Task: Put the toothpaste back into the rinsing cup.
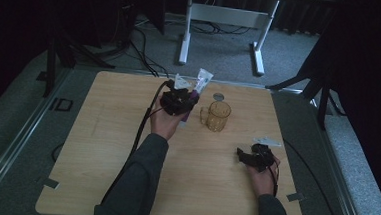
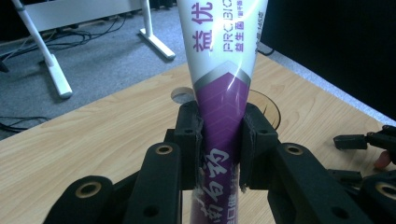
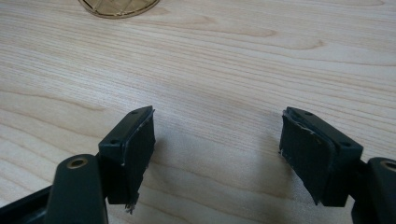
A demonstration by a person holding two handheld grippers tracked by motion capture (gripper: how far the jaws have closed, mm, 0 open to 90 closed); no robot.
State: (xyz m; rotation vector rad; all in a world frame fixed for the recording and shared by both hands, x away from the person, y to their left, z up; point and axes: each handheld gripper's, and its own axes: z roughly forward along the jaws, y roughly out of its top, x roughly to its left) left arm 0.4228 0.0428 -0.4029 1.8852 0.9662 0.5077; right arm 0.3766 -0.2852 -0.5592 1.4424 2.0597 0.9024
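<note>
My left gripper (image 1: 181,98) is shut on a white and purple tube (image 1: 197,90), held above the far middle of the wooden table (image 1: 111,147). In the left gripper view both pads (image 2: 196,135) press the tube's purple part (image 2: 222,112), and its white end with printed letters rises past the top edge. An amber glass mug (image 1: 218,116) stands just right of the tube. My right gripper (image 1: 245,157) rests low over the table at the front right, open, with bare wood between its pads (image 3: 137,144). The mug's base (image 3: 119,6) shows at the top of the right gripper view.
A small round grey disc (image 1: 218,96) lies behind the mug. A pale flat piece (image 1: 266,141) lies just beyond the right gripper. White desk legs (image 1: 185,34) and cables stand on the carpet past the table's far edge. Dark tripod legs flank both sides.
</note>
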